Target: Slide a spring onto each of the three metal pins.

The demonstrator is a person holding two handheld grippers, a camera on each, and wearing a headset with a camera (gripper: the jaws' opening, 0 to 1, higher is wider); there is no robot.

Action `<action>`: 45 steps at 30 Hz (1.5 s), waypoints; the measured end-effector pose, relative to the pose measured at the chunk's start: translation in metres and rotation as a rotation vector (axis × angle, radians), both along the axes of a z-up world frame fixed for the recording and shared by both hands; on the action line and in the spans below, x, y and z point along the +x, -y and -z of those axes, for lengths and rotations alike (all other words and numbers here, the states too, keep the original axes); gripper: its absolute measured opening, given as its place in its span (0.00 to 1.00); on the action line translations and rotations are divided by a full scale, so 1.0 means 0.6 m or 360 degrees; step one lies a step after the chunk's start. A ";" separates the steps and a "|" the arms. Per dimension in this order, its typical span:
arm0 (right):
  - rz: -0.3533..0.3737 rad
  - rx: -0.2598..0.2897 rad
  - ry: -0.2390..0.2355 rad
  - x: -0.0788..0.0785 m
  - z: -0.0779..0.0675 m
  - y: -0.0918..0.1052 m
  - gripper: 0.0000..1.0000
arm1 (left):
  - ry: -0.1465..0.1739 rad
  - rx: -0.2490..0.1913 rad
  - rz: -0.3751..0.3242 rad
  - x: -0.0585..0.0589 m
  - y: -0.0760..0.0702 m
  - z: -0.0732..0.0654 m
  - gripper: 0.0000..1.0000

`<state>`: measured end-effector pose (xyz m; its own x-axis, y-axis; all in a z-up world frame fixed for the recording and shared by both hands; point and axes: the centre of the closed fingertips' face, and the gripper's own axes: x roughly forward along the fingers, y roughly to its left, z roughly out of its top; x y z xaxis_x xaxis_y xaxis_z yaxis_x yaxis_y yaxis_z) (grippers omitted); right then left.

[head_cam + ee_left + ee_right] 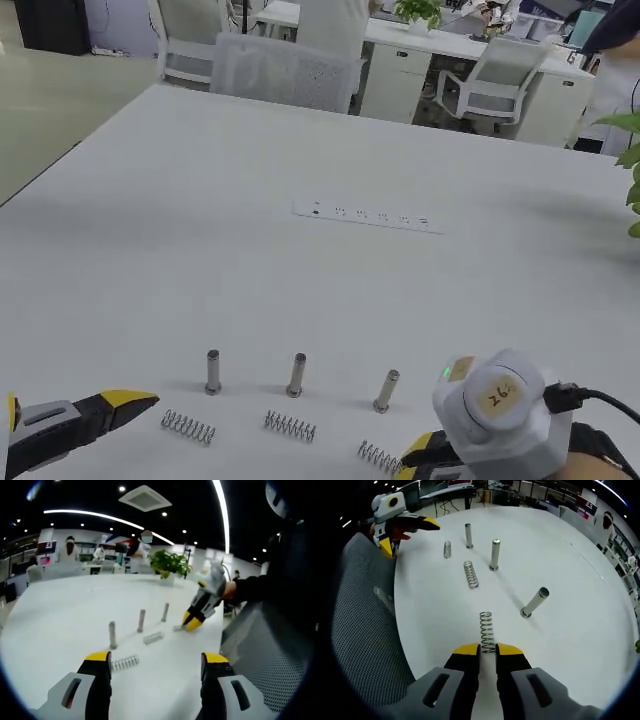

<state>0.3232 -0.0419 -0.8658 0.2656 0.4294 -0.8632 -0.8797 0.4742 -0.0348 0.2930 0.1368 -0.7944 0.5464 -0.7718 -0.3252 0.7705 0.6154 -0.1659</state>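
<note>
Three metal pins [213, 372] [296, 375] [386, 391] stand upright in a row on the white table [300, 280]. A spring lies in front of each: left [188, 427], middle [290, 427], right [379, 457]. My right gripper [487, 650] has its jaws closed on the near end of the right spring [486, 627], which lies flat, pointing toward the tilted-looking pin [535, 602]. In the head view that gripper [410, 465] sits at the bottom right. My left gripper [156, 660] is open, and the left spring [125, 662] lies just ahead of its jaws.
A power strip [366, 215] lies flush in the table's middle. Mesh office chairs [285, 70] stand at the far edge, and another mesh chair [365, 630] is close beside the near edge. A plant [632, 160] leans in at the right.
</note>
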 end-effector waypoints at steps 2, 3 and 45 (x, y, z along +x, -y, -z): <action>-0.0004 0.0003 -0.0001 0.000 0.000 -0.001 0.09 | 0.0001 0.0001 0.0010 0.000 0.004 -0.001 0.69; -0.0011 0.0001 -0.0001 -0.001 0.001 -0.001 0.08 | -0.0001 0.0003 0.0018 0.000 0.006 -0.001 0.68; -0.0373 0.0125 0.0085 -0.018 -0.097 -0.100 0.07 | 0.0070 0.0173 0.0529 0.010 0.101 -0.028 0.43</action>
